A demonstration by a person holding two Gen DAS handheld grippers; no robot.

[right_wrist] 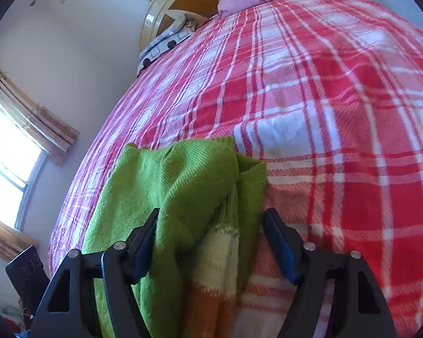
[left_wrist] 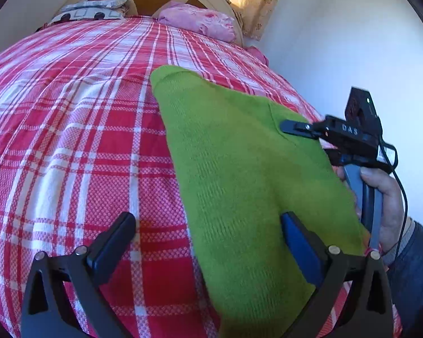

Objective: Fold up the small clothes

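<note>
A green sweater (left_wrist: 239, 174) lies on the bed (left_wrist: 70, 129). Left gripper (left_wrist: 208, 231) fingers gape, holding nothing. Right gripper (right_wrist: 211, 242) fingers straddle a fold, wide apart, not gripping.

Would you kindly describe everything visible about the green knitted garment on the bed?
The green garment is a ribbed knit in bright lime, with pale yellow and orange stripes showing in the right wrist view. It lies partly folded and rumpled on the red and white checked bedspread, one folded layer draped over another. The right gripper straddles a bunched fold with its jaws open, not pinching. The left gripper is open too, one finger over the knit.
</note>
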